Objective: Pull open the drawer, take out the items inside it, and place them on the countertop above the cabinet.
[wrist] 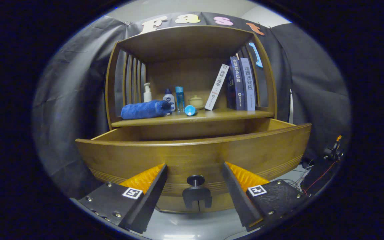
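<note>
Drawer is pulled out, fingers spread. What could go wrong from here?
The open gripper straddles the black knob of the wooden drawer, whose high front hides its inside, so reaching in is blind. The rolled blue towel and small blue cup crowd the countertop; placed items may knock them off.

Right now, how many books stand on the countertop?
3: a white book leaning right, and two dark books upright beside it at the right end. More may hide behind them.
</note>
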Available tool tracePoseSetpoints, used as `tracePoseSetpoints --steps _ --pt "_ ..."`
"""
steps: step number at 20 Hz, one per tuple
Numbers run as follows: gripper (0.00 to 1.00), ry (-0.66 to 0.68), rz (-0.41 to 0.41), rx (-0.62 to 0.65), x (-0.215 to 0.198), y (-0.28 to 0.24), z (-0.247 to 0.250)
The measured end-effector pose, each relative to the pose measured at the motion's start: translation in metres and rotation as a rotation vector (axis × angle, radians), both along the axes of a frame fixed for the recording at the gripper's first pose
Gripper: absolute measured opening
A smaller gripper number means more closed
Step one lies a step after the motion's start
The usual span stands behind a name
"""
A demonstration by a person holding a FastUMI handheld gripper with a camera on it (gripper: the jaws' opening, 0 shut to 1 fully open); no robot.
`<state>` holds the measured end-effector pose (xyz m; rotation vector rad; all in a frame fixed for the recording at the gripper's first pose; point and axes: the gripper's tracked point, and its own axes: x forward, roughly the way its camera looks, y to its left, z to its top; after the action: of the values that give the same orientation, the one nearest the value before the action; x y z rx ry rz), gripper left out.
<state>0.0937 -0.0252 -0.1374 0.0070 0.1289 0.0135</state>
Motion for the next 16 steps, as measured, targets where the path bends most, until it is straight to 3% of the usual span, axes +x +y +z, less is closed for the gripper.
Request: tracePoseSetpoints --steps 16 --pt "0.99 0.057 -0.021 0.013 0.101 0.012 0.006"
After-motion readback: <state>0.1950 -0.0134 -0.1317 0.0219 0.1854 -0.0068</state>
